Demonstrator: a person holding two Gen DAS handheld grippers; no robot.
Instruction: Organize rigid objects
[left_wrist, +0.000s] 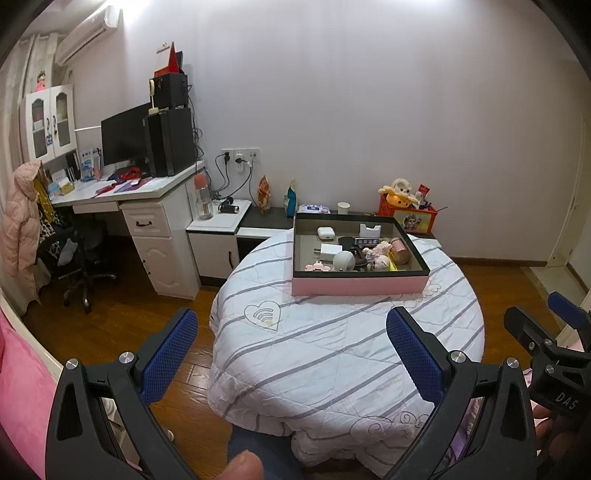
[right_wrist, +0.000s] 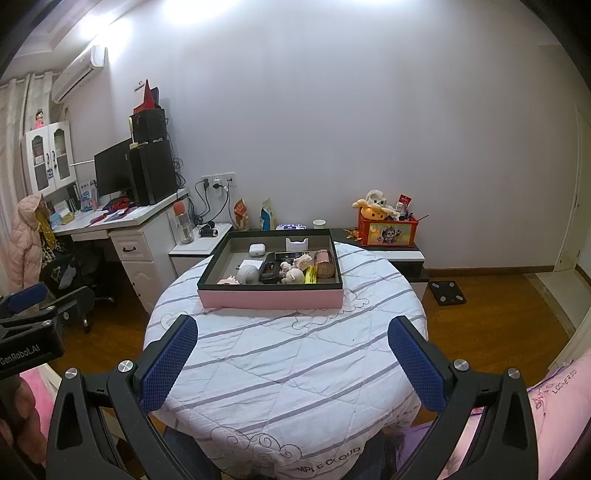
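A pink box (left_wrist: 360, 286) (right_wrist: 271, 298) with a dark inner rim sits at the far side of a round table covered by a striped white cloth (left_wrist: 332, 354) (right_wrist: 288, 362). Inside it lie a white earbud case (left_wrist: 325, 232) (right_wrist: 256, 249), a white charger (left_wrist: 330, 250), a grey ball (left_wrist: 344, 260) (right_wrist: 248, 274), a copper-pink can (left_wrist: 400, 251) (right_wrist: 324, 263), a black item (right_wrist: 269, 271) and small figurines (left_wrist: 380, 256) (right_wrist: 291, 274). My left gripper (left_wrist: 291, 354) and right gripper (right_wrist: 291, 362) are both open and empty, held over the near half of the table, well short of the box.
A white desk (left_wrist: 147, 192) with monitor and computer tower stands at the left with an office chair (left_wrist: 77, 254). A low cabinet behind the table holds a red toy crate (left_wrist: 410, 218) (right_wrist: 388, 230), a paper cup (left_wrist: 343, 208) and bags. A black scale (right_wrist: 448, 291) lies on the wooden floor.
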